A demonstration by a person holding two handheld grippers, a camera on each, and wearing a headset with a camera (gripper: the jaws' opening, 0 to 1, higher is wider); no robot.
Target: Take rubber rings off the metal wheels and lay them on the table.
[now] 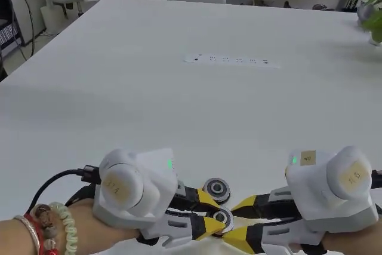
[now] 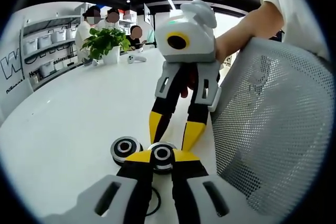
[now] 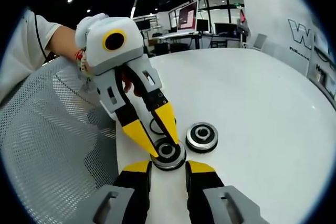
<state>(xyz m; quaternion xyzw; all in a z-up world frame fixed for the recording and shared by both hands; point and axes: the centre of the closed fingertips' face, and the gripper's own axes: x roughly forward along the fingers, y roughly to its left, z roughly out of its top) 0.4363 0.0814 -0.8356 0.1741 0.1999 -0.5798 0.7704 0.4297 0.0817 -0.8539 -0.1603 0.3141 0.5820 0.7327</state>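
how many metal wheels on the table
2. The near wheel sits in the left gripper, by the right gripper; the far wheel lies free beside it. None seems hidden.

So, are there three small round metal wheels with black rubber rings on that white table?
No, just two: one wheel close to the table's edge and a second wheel lying beside it, a little apart.

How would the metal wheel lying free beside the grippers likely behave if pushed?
The free wheel lies flat on the table, so it would probably slide, not roll. Its metal hub suggests stiff and heavy for its size; the rubber ring may drag.
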